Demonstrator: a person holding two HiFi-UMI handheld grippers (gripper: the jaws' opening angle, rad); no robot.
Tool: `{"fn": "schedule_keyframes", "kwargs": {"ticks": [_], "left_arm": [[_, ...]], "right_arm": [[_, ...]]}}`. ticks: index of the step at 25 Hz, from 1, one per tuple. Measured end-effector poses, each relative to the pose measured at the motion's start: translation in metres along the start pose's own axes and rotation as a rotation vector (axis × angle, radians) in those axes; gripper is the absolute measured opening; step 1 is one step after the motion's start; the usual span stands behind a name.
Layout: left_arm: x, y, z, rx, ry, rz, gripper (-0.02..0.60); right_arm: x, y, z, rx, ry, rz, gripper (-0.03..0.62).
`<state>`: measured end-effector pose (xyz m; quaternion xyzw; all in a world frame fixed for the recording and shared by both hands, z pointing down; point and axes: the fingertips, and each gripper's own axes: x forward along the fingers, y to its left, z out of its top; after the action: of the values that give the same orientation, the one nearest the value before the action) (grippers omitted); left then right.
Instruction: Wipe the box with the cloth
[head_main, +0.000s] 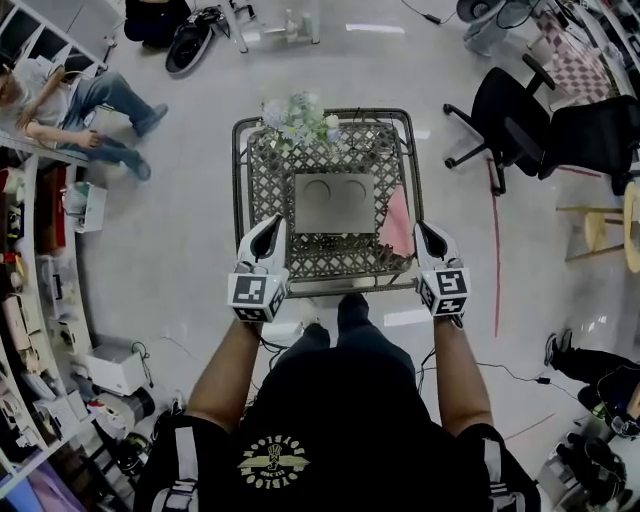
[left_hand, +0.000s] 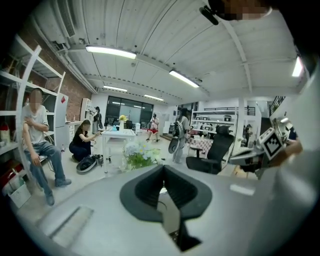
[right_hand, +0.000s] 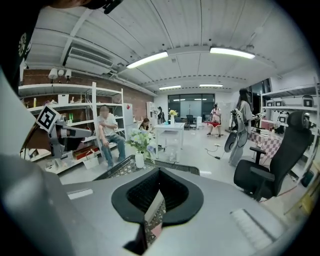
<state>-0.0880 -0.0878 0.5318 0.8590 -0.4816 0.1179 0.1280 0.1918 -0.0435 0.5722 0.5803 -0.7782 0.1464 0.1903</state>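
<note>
Grey box (head_main: 334, 203) is lying flat — its long side running left to right. Both the left gripper (head_main: 272, 228) and right gripper (head_main: 424, 232) are hovering clenched, empty.

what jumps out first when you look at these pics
A grey box sits in the middle of a small lattice-topped table, with a pink cloth to its right and flowers at the far edge. The left claw and right claw hang shut and empty over the near edge.
</note>
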Motion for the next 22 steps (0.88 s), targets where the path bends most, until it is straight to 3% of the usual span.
{"fn": "schedule_keyframes", "kwargs": {"ticks": [8, 16, 22], "left_arm": [[0.025, -0.001, -0.025, -0.02, 0.072, 0.015, 0.0], [0.042, 0.002, -0.033, -0.026, 0.065, 0.029, 0.0], [0.052, 0.006, -0.049, -0.055, 0.105, 0.037, 0.0]], "right_arm": [[0.044, -0.027, -0.074, 0.009, 0.158, 0.004, 0.018], [0.083, -0.042, -0.139, 0.038, 0.292, 0.03, 0.128], [0.105, -0.046, -0.177, 0.04, 0.373, 0.031, 0.206]]}}
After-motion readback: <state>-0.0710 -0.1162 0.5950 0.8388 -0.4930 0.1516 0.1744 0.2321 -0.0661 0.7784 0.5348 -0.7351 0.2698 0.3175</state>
